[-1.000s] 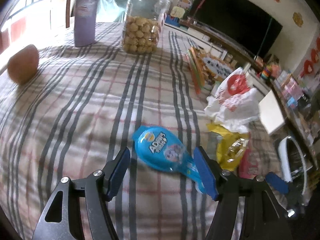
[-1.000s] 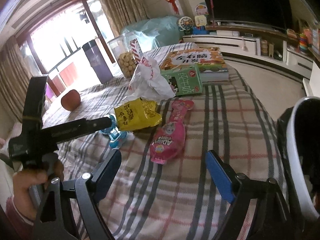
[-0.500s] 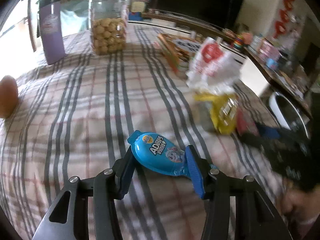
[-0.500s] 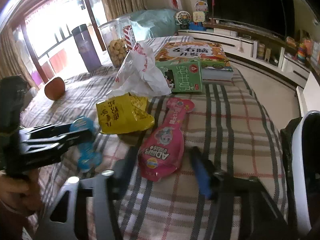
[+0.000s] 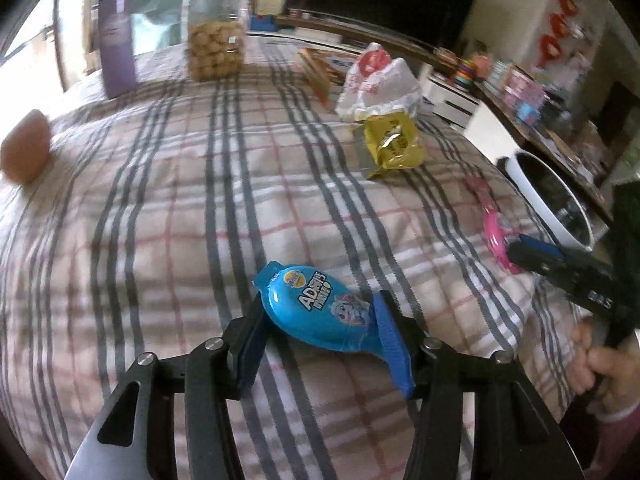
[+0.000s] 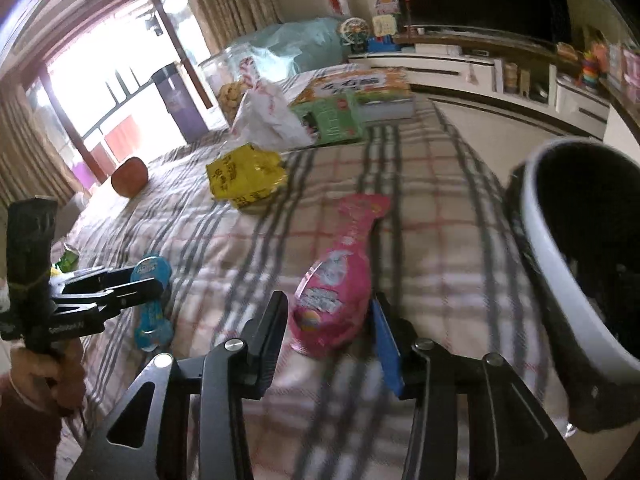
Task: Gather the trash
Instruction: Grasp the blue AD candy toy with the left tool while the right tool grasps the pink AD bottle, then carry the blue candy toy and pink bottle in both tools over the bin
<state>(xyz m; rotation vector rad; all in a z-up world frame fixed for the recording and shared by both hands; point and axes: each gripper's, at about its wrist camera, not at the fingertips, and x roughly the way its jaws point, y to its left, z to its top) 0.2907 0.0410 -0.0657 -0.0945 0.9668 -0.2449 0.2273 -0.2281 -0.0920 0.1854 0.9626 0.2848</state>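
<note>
A plaid blanket (image 5: 168, 208) covers the surface. On it lie a yellow packet (image 5: 394, 144), white bag (image 5: 376, 80), cookie jar (image 5: 216, 32), purple tumbler (image 5: 116, 44) and books (image 6: 360, 96).

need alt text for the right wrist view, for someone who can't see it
The right gripper straddles a pink snack wrapper on a plaid tablecloth, jaws close against its sides. A white-rimmed trash bin stands at the right. At left, the left gripper holds a blue wrapper; a yellow packet lies behind.
</note>
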